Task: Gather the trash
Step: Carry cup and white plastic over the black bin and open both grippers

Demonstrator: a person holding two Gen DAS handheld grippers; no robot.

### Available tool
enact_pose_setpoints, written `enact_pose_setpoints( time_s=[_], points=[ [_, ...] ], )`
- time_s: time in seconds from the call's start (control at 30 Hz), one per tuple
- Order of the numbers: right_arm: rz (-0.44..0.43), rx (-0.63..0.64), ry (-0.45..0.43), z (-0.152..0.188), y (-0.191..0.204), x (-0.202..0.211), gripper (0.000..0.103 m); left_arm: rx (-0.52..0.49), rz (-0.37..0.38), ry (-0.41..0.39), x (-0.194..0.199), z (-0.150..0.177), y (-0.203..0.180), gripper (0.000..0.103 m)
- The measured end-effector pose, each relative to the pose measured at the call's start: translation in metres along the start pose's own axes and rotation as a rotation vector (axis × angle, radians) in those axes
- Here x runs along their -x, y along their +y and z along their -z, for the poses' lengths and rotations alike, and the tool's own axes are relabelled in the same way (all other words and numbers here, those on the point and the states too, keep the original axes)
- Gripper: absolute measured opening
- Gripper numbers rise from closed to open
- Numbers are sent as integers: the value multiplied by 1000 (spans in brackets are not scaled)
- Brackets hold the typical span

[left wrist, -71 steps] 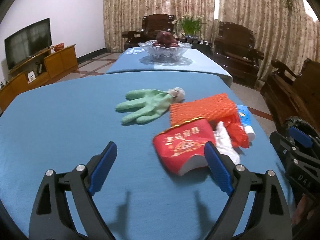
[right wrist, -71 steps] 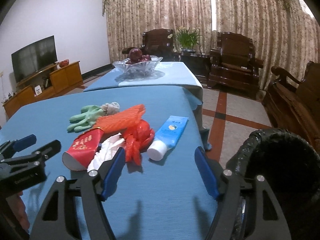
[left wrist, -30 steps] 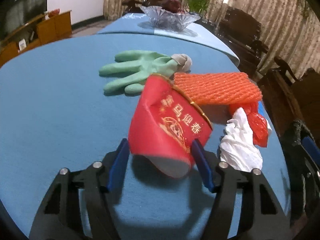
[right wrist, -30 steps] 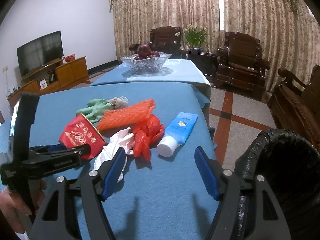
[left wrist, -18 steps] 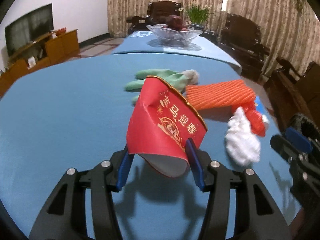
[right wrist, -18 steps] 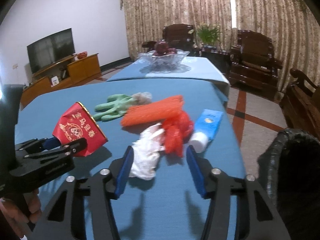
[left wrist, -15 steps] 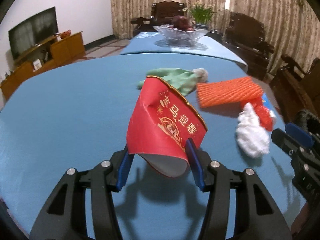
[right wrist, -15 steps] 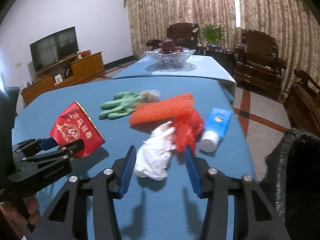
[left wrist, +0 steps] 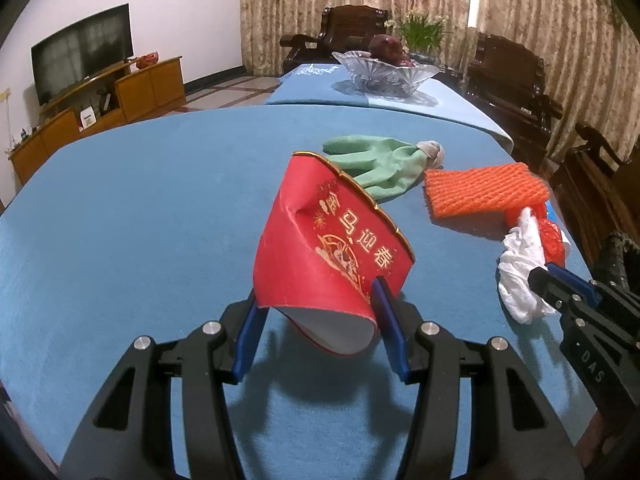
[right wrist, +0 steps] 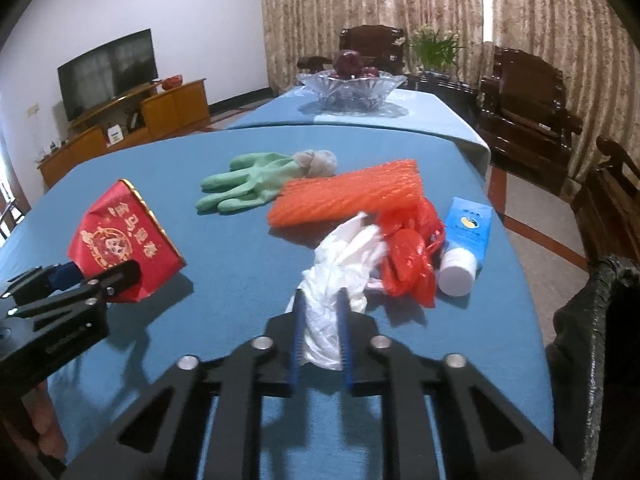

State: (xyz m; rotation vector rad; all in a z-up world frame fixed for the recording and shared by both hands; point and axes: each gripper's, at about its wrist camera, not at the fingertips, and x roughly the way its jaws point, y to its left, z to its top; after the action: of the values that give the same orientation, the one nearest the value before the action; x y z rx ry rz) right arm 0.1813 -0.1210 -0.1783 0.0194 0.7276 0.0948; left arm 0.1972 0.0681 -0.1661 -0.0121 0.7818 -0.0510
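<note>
The right gripper (right wrist: 321,336) pinches white crumpled plastic (right wrist: 340,268) near the table's (right wrist: 240,240) right edge, touching a red bag (right wrist: 408,248).

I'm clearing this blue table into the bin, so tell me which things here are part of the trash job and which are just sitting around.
Part of the job:
- red paper cup, in the left gripper
- white plastic wad, in the right gripper
- red plastic bag
- orange foam net
- green glove
- blue tube
- black bin bag

Lying about:
- glass fruit bowl
- television
- armchairs

Black bin (right wrist: 592,344) cut off at right edge
</note>
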Motion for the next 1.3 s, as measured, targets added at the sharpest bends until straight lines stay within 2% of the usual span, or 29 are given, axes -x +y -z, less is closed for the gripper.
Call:
enact_pose_setpoints(
  time_s=[0.23, 0.5, 0.77, 1.03, 1.3],
  points=[
    [-56, -3, -70, -6, 1, 32, 10, 1, 4, -23, 11, -4, -2, 51],
    [-40, -5, -127, -20, -12, 68, 10, -32, 24, -68, 35, -17, -28, 51],
    [27, -24, -149, -21, -44, 98, 10, -81, 94, -104, 53, -25, -77, 51],
    [124, -81, -157, -12, -97, 122, 10, -149, 174, -109, 60, -21, -132, 51],
    [222, -148, -152, 1, -150, 142, 10, -221, 286, -118, 67, -13, -197, 51]
  ],
)
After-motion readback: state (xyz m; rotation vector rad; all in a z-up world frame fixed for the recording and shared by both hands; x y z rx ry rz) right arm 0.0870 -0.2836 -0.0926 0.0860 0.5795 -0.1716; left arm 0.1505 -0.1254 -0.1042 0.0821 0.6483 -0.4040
